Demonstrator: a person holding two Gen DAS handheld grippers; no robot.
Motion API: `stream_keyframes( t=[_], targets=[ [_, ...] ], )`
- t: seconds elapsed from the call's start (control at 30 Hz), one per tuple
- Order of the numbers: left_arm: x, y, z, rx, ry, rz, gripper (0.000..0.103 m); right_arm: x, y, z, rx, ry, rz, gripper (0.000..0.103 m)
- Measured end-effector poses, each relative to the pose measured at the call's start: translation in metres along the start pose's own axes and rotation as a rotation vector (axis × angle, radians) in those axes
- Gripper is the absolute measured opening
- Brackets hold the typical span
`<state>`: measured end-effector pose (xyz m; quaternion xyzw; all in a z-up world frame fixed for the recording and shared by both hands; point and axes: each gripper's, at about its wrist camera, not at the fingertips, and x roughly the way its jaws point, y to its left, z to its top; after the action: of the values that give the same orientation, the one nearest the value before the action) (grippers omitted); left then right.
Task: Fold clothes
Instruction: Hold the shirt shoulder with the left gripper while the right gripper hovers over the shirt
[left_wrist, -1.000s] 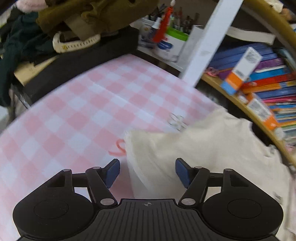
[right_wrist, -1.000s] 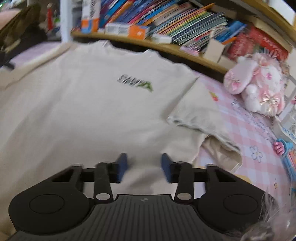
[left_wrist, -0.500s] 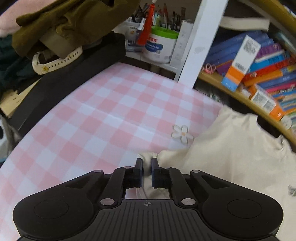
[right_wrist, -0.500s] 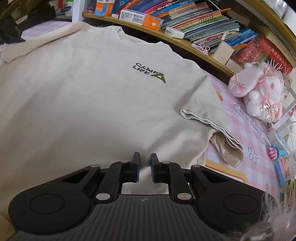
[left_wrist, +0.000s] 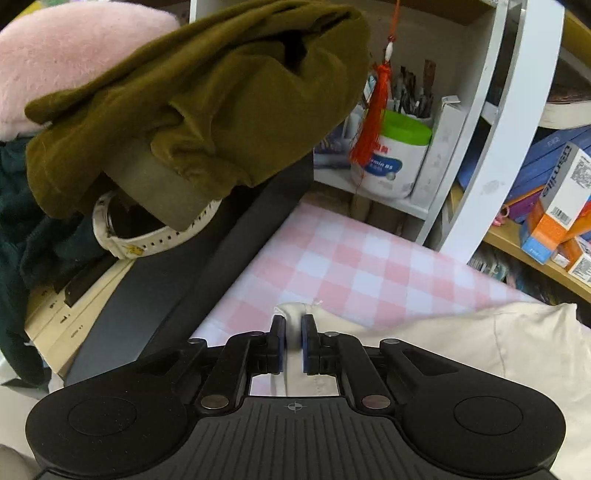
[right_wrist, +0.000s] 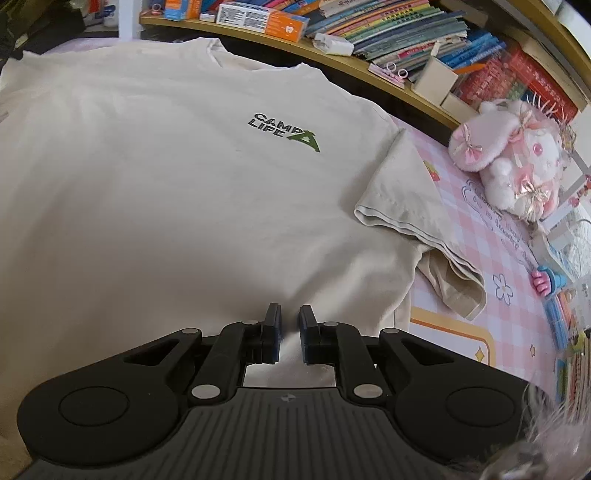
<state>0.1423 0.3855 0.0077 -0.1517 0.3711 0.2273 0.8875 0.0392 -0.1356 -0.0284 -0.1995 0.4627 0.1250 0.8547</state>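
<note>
We saw a cream cotton T-shirt (right_wrist: 155, 192) with a green "CAMP LIFE" logo lying flat, front up, on the pink-and-white checked surface (left_wrist: 369, 269). Our left tool (left_wrist: 292, 334) pinched a bunched corner of its fabric, and our right tool (right_wrist: 289, 325) was pressed together on its lower hem.

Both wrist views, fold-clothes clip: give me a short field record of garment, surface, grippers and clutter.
garment: cream T-shirt, spread front up, logo showing
surface: pink checked cloth
left gripper: shut on a bunched edge of the shirt
right gripper: shut on the shirt's near hem
sleeve: lying flat, not yet folded in
clutter: olive garment, plush toy, bookshelf
</note>
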Motion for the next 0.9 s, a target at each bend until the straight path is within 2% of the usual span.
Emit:
stream_keyframes(
  t=[0.1, 0.33, 0.43, 0.5, 0.63, 0.67, 0.73, 0.8, 0.9],
  targets=[
    [0.008, 0.001, 0.001, 0.007, 0.019, 0.035, 0.007, 0.001, -0.002, 0.001, 0.025, 0.005, -0.001, 0.011],
    [0.016, 0.0, 0.012, 0.036, 0.003, 0.069, 0.008, 0.004, 0.001, 0.008, 0.064, 0.021, 0.013, 0.011],
    [0.021, -0.004, 0.013, 0.065, 0.04, 0.067, 0.015, 0.004, 0.006, 0.01, 0.046, 0.013, 0.01, 0.011],
    [0.013, -0.009, 0.009, 0.109, 0.011, 0.06, 0.016, 0.004, 0.005, 0.008, 0.045, 0.004, 0.016, 0.011],
    [-0.024, -0.026, -0.008, 0.176, -0.08, 0.072, 0.035, 0.003, 0.0, 0.004, 0.051, -0.015, 0.042, 0.011],
    [-0.035, -0.033, -0.016, 0.192, -0.096, 0.058, 0.038, 0.004, -0.001, 0.004, 0.049, -0.021, 0.047, 0.011],
    [-0.06, -0.05, -0.037, 0.218, -0.122, 0.01, 0.053, 0.004, -0.002, 0.003, 0.039, -0.033, 0.054, 0.011],
    [-0.086, -0.07, -0.066, 0.235, -0.143, -0.043, 0.061, 0.004, -0.003, 0.001, 0.023, -0.045, 0.06, 0.011],
    [-0.136, -0.105, -0.109, 0.272, -0.167, -0.099, 0.065, 0.004, -0.005, -0.001, -0.006, -0.07, 0.088, 0.011]
  ],
)
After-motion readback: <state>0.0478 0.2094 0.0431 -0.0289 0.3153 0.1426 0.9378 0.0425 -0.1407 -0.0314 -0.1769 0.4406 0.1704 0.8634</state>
